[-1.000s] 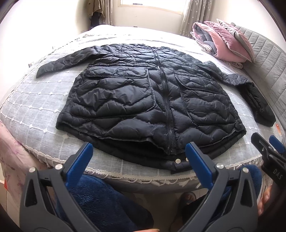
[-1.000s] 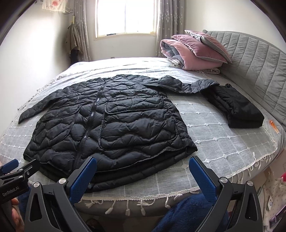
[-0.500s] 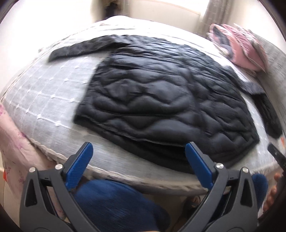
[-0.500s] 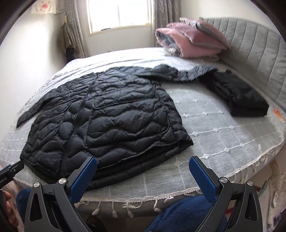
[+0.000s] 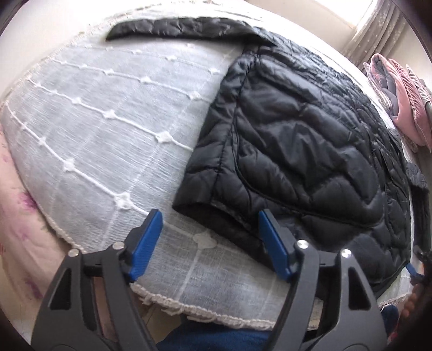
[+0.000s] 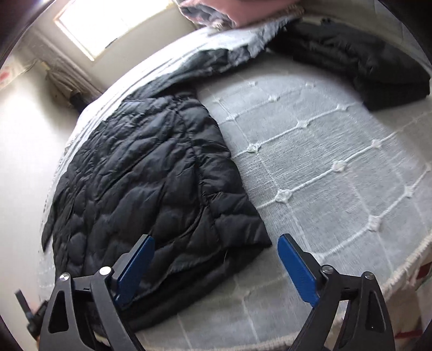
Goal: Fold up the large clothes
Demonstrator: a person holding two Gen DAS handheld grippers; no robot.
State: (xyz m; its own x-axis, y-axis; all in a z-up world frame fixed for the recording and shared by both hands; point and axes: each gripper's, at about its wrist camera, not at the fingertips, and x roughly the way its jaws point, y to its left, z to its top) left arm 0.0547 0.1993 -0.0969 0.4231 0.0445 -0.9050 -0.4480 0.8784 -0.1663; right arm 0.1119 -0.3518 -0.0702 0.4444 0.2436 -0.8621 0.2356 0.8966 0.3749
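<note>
Only the left wrist view shows the jacket's sleeve stretched across the bedspread; only the right wrist view shows a folded dark garment. The quilted black jacket lies flat on the bed. Left gripper and right gripper hover over its hem corners, jaws apart.

Home bedroom, bed, window, curtains
</note>
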